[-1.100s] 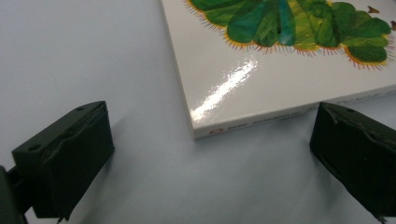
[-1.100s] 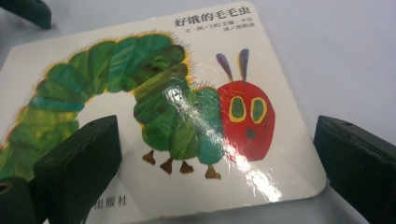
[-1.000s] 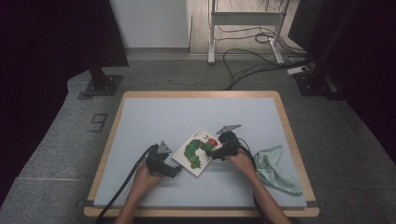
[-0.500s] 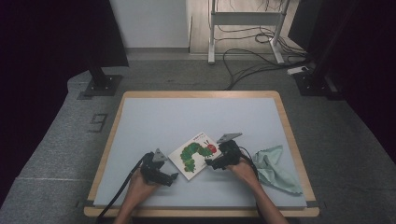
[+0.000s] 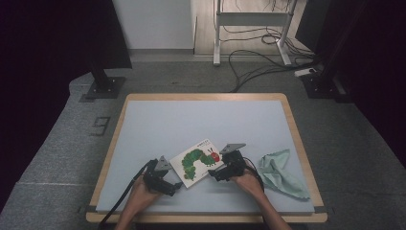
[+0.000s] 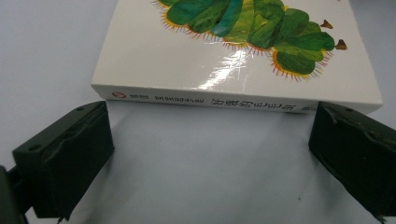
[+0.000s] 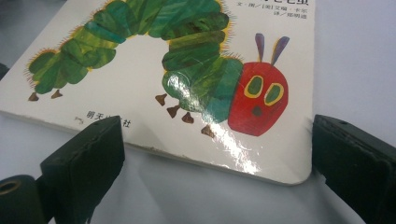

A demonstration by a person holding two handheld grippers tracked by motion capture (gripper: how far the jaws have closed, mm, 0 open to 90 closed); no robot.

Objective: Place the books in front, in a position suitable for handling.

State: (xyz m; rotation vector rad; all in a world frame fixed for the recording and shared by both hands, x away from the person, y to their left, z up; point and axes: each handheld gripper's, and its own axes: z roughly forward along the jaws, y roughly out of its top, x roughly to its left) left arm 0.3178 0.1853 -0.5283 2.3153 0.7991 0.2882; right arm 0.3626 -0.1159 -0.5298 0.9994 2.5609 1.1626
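High view: a closed picture book [image 5: 200, 161] is seen lying flat on the pale blue surface [image 5: 191, 120], low in the frame, flanked by the left gripper [image 5: 165, 182] and right gripper [image 5: 221, 171]; a crumpled mint cloth [image 5: 280, 172] lies at lower right. Nothing is lifted yet; gripping seems still ahead.

Left gripper view: the white printed spine, thick and square-edged, is framed by matte black fingers [image 6: 65, 158] held apart.

Right gripper view: a glossy cover with a rounded corner is shown, fingers [image 7: 84, 163] spread wide.
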